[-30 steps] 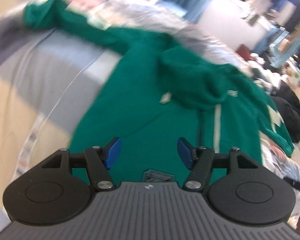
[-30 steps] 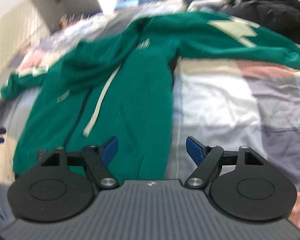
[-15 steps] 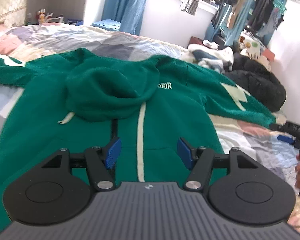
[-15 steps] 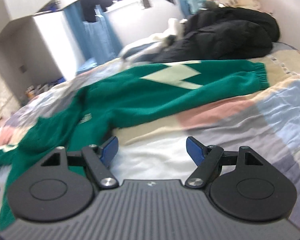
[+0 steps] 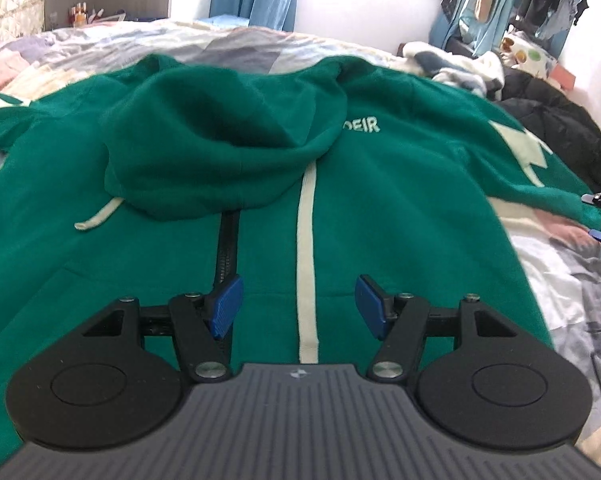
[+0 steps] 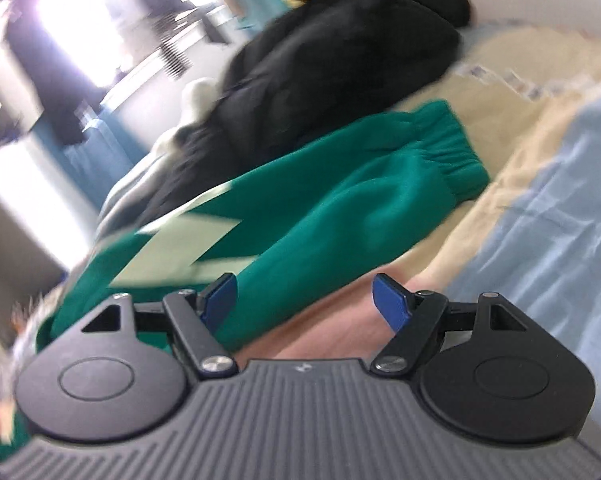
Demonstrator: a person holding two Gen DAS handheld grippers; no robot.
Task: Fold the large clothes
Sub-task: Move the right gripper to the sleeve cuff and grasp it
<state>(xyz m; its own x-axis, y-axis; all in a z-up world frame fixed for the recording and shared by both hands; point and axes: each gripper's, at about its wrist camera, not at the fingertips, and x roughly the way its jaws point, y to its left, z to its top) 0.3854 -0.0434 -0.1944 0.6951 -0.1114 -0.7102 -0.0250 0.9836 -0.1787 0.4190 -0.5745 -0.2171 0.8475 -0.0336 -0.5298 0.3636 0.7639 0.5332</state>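
A green zip hoodie [image 5: 380, 208] lay spread front-up across a bed [image 5: 236, 46] covered by a patchwork quilt, its hood [image 5: 220, 140] flopped forward over the chest and hiding the top of the dark zipper [image 5: 229, 240]. One pale drawcord [image 5: 306, 256] ran straight down beside the zipper, while the other [image 5: 98, 216] poked out from under the hood's edge. White lettering [image 5: 362, 125] sat on the chest just beside the hood (only partly readable past the fold). The left hand-held gripper [image 5: 298, 306] hovered over the lower front of the hoodie with its blue pads well apart and nothing between them. The right hand-held gripper [image 6: 304, 300] was likewise spread wide and gripping nothing, tilted over the hoodie's outstretched sleeve [image 6: 340, 200], whose ribbed cuff [image 6: 456, 152] rested on a cream patch of quilt; this view was blurred. A pale jagged patch [image 6: 184, 240] marked that sleeve. A black padded jacket [image 6: 332, 60] was heaped just beyond the sleeve, near the wall.
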